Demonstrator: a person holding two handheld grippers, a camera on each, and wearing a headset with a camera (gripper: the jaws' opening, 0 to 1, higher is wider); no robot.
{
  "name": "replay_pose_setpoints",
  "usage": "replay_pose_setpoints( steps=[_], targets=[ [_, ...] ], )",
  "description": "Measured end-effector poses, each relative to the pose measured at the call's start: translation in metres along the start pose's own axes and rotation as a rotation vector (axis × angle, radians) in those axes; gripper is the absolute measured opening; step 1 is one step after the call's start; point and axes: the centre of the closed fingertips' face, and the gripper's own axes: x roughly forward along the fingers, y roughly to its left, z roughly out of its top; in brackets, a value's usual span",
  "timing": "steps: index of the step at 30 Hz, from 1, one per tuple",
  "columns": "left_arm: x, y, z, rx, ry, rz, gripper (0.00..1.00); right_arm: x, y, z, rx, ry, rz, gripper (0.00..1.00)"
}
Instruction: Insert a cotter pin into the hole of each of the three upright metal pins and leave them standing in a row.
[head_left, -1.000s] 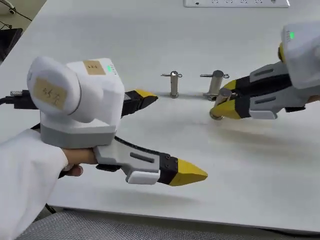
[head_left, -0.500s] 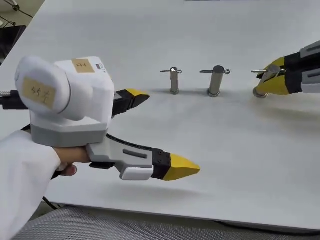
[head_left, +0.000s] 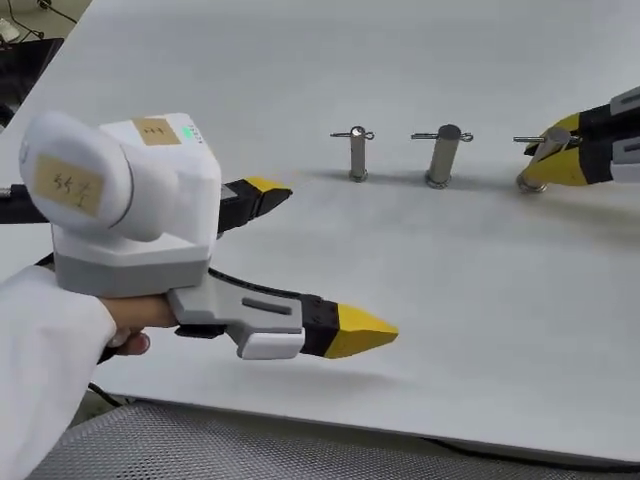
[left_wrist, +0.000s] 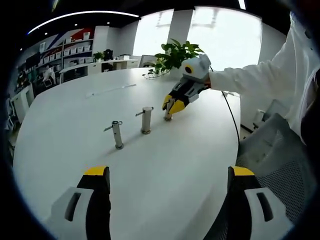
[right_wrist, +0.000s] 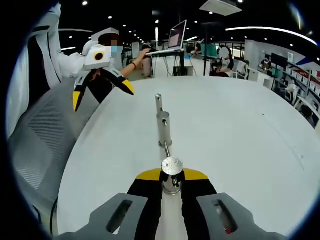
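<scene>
Right gripper (head_left: 545, 152) jaws pressed onto the rightmost metal pin (head_left: 533, 168), pinching it near the top; in the right gripper view the yellow tips (right_wrist: 172, 181) sit on either side of this pin (right_wrist: 172, 169), head showing between them. The pin is upright and its foot looks to be on the table (head_left: 450, 330), but contact can't be confirmed. A cotter pin (head_left: 528, 140) sticks out sideways through its top. The right gripper enters from the right edge, roughly level, with a white sleeve (left_wrist: 250, 75) behind it in the left gripper view. Left gripper (head_left: 320, 260) jaws spread wide, holding and touching nothing, hanging over the near left of the table, well apart from the pins; own view shows both tips (left_wrist: 168, 175) far apart. Hand (head_left: 140, 322) wraps the handle from below. Middle metal pin (head_left: 441, 158) and left metal pin (head_left: 358, 155) stand upright and free, in a row with the held one, each with a cotter through its top. Mesh chair (head_left: 200, 450) at the near table edge.
</scene>
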Motion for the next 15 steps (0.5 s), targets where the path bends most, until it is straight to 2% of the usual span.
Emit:
replay_pose_setpoints(
  steps=[8,12,15],
  targets=[
    [0.0011,-0.0008,0.0003,-0.004,-0.002,-0.005,0.97,-0.0002,-0.0033,-0.0029,0.007,-0.013,-0.009,0.08],
    [0.0012,-0.0005,-0.0015,-0.003,0.009,-0.004,0.97,0.0003,-0.0054,-0.0023,-0.036,-0.008,-0.024,0.09],
    [0.001,-0.0009,-0.0012,-0.006,0.007,-0.004,0.97,-0.0002,-0.0069,-0.0024,-0.016,-0.016,-0.038,0.09]
  ],
)
